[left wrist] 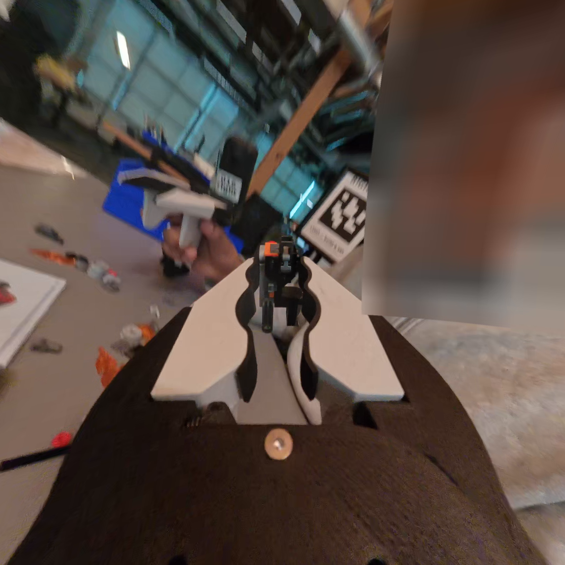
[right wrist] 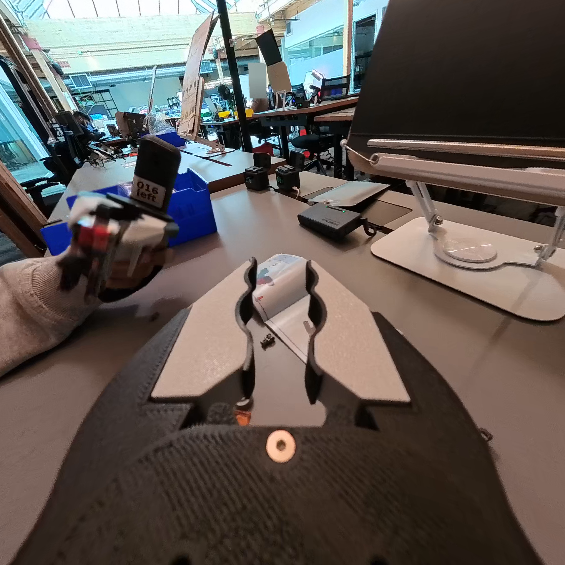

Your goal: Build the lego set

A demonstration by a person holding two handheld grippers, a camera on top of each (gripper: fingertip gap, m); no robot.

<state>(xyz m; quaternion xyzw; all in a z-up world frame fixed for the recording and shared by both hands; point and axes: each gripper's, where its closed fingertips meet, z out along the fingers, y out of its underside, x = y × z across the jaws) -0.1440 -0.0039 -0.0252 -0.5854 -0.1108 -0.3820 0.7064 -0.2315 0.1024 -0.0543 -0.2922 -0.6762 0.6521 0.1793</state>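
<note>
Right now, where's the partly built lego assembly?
Clamped between the left gripper fingers, the lego assembly is held off the table. In the right wrist view it shows at far left, before the blue bin.

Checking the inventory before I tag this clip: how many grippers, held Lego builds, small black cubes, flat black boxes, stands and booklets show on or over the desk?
Grippers: 2 (left gripper, right gripper)
Lego build, held in the left gripper: 1
Black cubes: 2
Black box: 1
Stand: 1
Booklet: 1
Total: 8
</note>
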